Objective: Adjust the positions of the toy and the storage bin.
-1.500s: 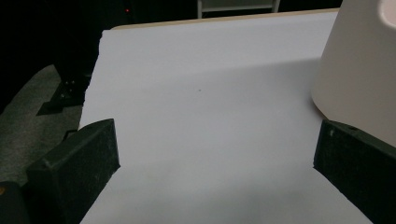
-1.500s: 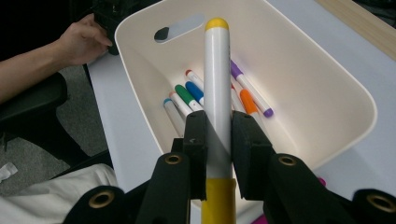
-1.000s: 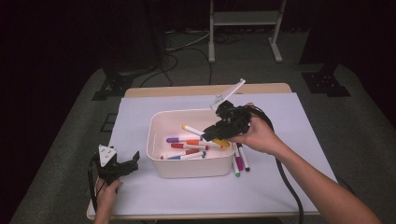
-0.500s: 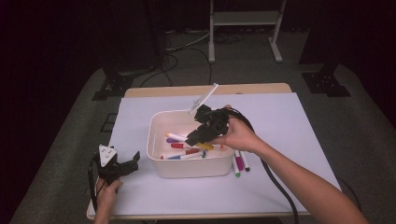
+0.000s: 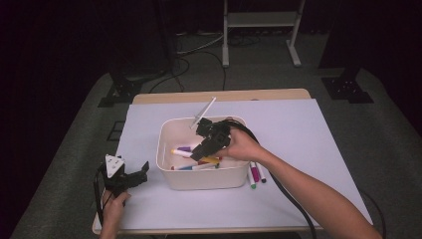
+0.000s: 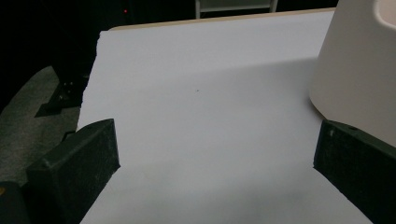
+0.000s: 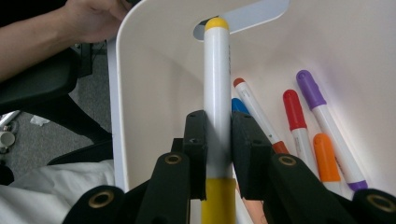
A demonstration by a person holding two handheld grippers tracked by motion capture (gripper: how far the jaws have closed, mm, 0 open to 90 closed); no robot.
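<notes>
1. Item in hand: yellow-capped marker point(image 7: 217, 88). Judged light, rigid plastic tube; smooth round barrel, so liable to twist or slip if pinched near an end. Not fragile, but the cap could pop if levered against the bin wall.
2. Best hold, in my judgement: mid-barrel, jaws square across it, clear of cap and the yellow band. Present grip is close to that.
3. Right gripper point(image 7: 217, 135): jaws clenched on the marker barrel, pads pressing both sides just above the yellow lower section.
4. Location: marker is held inside the white bin point(image 5: 168, 149), cap end pointing toward the bin's handle slot, above the loose markers lying on the bin floor. High view shows the right gripper point(image 5: 206, 144) angled down into the bin, w/ the marker's white tail sticking up past the far rim.
5. Appearance: white body, yellow cap at far end, yellow section near the jaws, faint print along the barrel, illegible.
6. Left gripper point(image 6: 215, 154): jaws spread wide, nothing between them, resting over the white table cover point(image 6: 201, 93) beside the bin.
7. Two more markers point(image 5: 256, 174) lie on the cover just outside the bin's right wall.
</notes>
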